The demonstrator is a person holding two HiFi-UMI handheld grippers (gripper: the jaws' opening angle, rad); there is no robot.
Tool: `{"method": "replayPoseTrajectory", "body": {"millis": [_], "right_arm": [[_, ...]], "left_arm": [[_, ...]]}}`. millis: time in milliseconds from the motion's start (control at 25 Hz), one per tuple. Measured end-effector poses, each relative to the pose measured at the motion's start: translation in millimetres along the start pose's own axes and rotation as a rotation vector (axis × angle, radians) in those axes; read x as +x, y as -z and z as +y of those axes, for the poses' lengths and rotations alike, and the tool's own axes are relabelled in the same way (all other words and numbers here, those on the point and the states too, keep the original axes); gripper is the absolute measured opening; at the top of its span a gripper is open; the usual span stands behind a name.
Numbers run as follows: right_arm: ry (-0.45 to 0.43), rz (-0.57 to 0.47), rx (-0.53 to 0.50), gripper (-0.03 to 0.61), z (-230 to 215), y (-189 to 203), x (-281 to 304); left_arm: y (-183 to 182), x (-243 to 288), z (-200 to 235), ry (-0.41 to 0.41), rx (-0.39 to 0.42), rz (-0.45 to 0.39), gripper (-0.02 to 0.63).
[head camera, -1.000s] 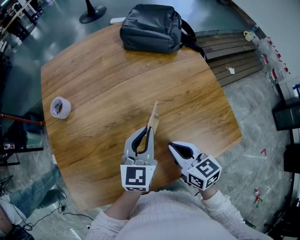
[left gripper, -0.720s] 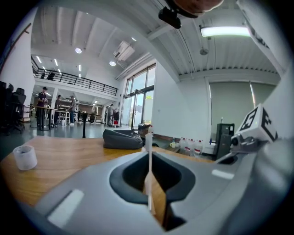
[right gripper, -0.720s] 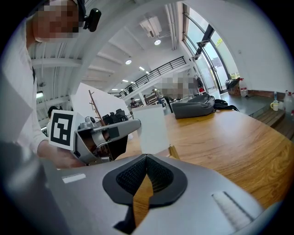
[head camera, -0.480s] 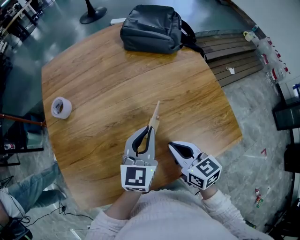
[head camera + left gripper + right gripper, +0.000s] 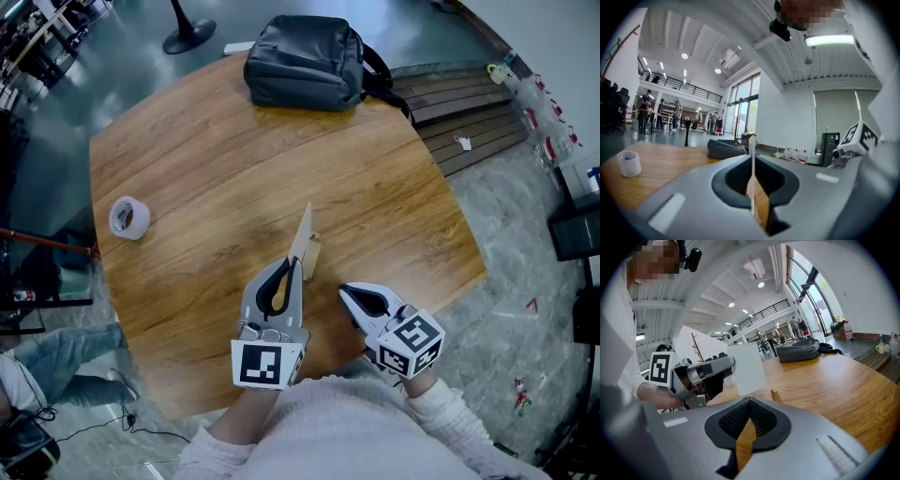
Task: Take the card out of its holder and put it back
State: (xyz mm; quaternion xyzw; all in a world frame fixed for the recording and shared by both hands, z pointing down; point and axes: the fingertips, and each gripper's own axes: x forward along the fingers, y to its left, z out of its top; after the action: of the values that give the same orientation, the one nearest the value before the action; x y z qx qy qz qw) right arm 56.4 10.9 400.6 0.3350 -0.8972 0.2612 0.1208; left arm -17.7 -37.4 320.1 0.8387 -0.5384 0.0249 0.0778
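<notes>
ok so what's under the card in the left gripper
The card, pinched in the left gripper, has the small wooden holder below it, slightly aside, on the table. The right gripper covers the holder's base; its slot cannot be made out.

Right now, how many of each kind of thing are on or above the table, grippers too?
Grippers: 2, left gripper and right gripper
Card: 1
Card holder: 1
Tape roll: 1
Backpack: 1
Total: 6
</notes>
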Motion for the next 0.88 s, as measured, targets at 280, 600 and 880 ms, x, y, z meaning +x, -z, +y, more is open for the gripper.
{"method": "replayPoseTrajectory", "body": {"millis": [280, 600, 880], "right_arm": [[-0.01, -0.01, -0.001, 0.0, 6, -2, -2], [-0.023, -0.014, 0.0, 0.0, 10, -1, -5], [-0.023, -0.005, 0.005, 0.0, 11, 4, -11]], "left_arm": [[-22, -17, 0, -0.002, 0.027, -0.09, 0.014], [-25, -20, -6, 0.01, 0.034, -0.096, 0.014], [-27, -23, -15, 0.008, 0.034, -0.09, 0.014]]}}
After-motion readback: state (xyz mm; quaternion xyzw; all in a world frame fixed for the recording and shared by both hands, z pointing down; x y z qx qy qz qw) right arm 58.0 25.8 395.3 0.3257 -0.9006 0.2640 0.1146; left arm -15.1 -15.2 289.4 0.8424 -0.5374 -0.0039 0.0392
